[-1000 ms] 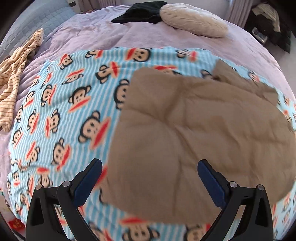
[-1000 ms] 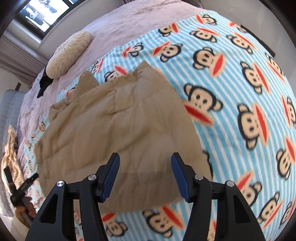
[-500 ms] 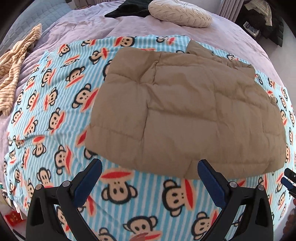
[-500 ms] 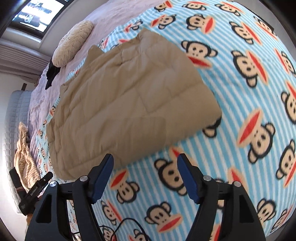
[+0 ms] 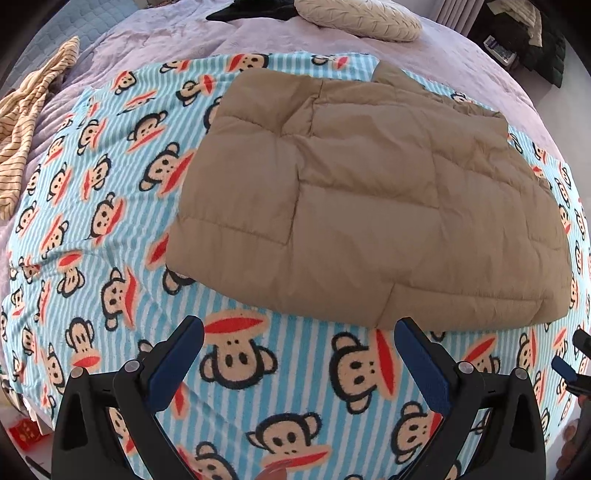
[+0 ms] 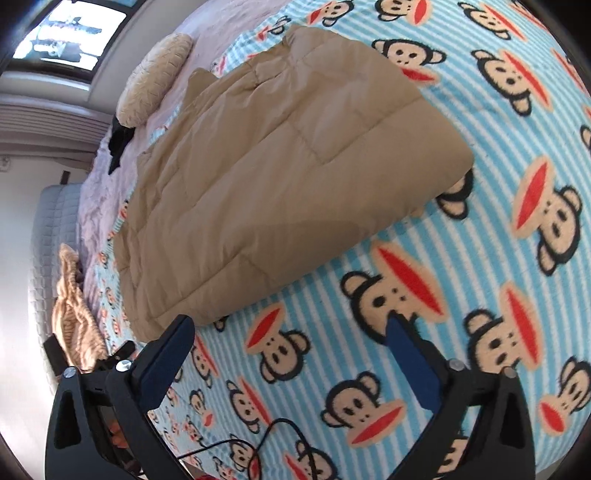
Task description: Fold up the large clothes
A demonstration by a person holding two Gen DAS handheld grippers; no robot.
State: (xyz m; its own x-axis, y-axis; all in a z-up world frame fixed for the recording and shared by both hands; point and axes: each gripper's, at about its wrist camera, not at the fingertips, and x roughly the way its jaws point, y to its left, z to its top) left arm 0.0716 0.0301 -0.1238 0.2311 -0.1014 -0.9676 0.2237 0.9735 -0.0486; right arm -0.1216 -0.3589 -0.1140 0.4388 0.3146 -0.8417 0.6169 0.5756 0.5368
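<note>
Both grippers hang angled down over the monkey blanket (image 5: pixel 110 206), empty: left gripper (image 5: pixel 299 332) spread wide, right gripper (image 6: pixel 291 325) still opening. Folded tan jacket (image 5: pixel 369 199) lies flat just beyond them.

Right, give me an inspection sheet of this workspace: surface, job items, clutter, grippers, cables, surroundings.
Surface: monkey-print blanket spread over a lilac bedspread.
Job's things: tan quilted garment lying folded on the blanket, apart from both grippers.
Clutter: striped beige garment, cream cushion, black cloth.
Grippers: left gripper open, nothing between its fingers; right gripper jaws opening, nothing between them.
Cables: thin black cable on the blanket near the right gripper.
Surroundings: window, grey padded panel, dark pile beside the bed.
</note>
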